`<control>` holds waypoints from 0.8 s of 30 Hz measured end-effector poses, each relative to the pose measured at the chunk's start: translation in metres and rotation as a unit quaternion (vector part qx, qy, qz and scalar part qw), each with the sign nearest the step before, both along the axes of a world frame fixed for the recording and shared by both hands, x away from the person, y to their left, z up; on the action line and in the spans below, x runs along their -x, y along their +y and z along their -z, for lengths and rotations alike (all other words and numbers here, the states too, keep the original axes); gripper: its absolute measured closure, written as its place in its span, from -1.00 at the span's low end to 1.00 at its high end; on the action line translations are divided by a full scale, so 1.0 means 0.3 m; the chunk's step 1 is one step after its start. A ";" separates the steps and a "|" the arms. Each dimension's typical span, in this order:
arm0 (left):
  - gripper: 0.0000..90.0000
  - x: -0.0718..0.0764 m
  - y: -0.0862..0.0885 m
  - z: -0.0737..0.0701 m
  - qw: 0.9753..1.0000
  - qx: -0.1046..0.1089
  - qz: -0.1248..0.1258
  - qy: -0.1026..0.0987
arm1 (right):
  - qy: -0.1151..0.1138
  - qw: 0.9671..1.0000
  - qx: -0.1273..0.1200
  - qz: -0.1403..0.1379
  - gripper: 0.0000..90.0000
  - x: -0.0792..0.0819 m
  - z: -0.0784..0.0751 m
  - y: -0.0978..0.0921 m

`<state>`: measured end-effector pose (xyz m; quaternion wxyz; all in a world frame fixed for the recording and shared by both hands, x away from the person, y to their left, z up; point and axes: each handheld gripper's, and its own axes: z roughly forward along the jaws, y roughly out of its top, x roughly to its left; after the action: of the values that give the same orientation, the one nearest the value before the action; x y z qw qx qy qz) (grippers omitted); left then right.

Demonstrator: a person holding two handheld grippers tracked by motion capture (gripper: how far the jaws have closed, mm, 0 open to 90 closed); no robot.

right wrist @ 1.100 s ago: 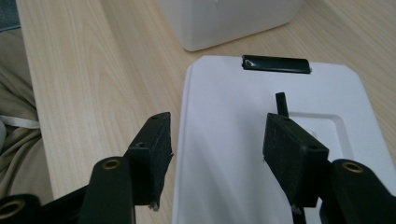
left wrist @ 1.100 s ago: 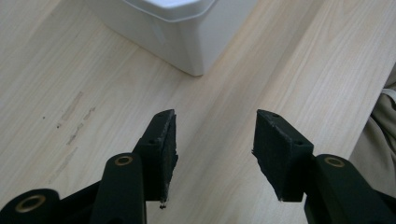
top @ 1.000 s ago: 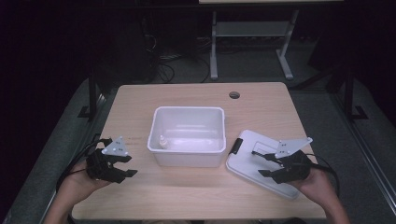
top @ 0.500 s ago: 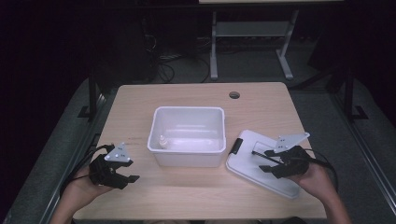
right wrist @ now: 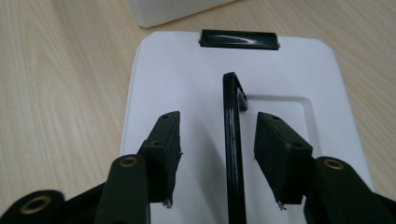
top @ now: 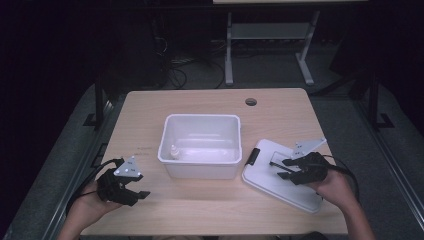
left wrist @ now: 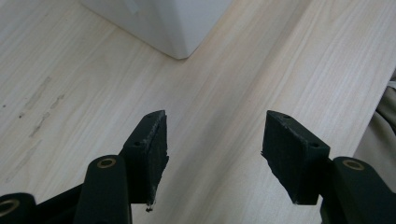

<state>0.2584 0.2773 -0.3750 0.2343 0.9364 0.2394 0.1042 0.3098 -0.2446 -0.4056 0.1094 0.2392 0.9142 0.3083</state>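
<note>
Holding my right tongs (right wrist: 217, 140) open around the lid's black handle (right wrist: 232, 135) (lid (top: 280, 175) flat on the desk), I could pinch crooked and slip. Left tongs (left wrist: 212, 140) open, empty.

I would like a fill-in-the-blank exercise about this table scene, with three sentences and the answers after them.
1. The right gripper has its open jaws on either side of the black ____ of the white lid.
2. The lid lies flat on the table, to the ____ of the white bin.
3. The left gripper holds ____.

Answers: handle; right; nothing
</note>
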 end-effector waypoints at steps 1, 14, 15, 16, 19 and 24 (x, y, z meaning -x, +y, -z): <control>-0.12 0.000 0.000 0.005 1.000 0.001 0.001 -0.001 | 0.001 1.000 0.003 -0.001 0.18 -0.002 0.003 0.001; -0.15 0.006 0.004 0.067 1.000 -0.004 -0.002 0.006 | 0.008 1.000 0.026 0.004 0.52 -0.024 0.035 0.006; -0.15 0.007 0.004 0.072 1.000 -0.004 -0.002 0.007 | 0.007 1.000 0.029 0.004 0.55 -0.026 0.038 0.006; -0.15 0.007 0.004 0.072 1.000 -0.004 -0.002 0.007 | 0.007 1.000 0.029 0.004 0.55 -0.026 0.038 0.006; -0.16 0.006 0.004 0.083 1.000 -0.004 -0.002 0.005 | 0.008 0.999 0.035 0.009 0.67 -0.031 0.044 0.002; -0.17 0.003 -0.003 0.088 1.000 -0.001 -0.001 0.005 | 0.002 0.999 0.039 0.006 0.77 -0.032 0.042 -0.001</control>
<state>0.2574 0.2765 -0.4013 0.2319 0.9371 0.2410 0.1002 0.3195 -0.2449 -0.4183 0.1187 0.2410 0.9242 0.2714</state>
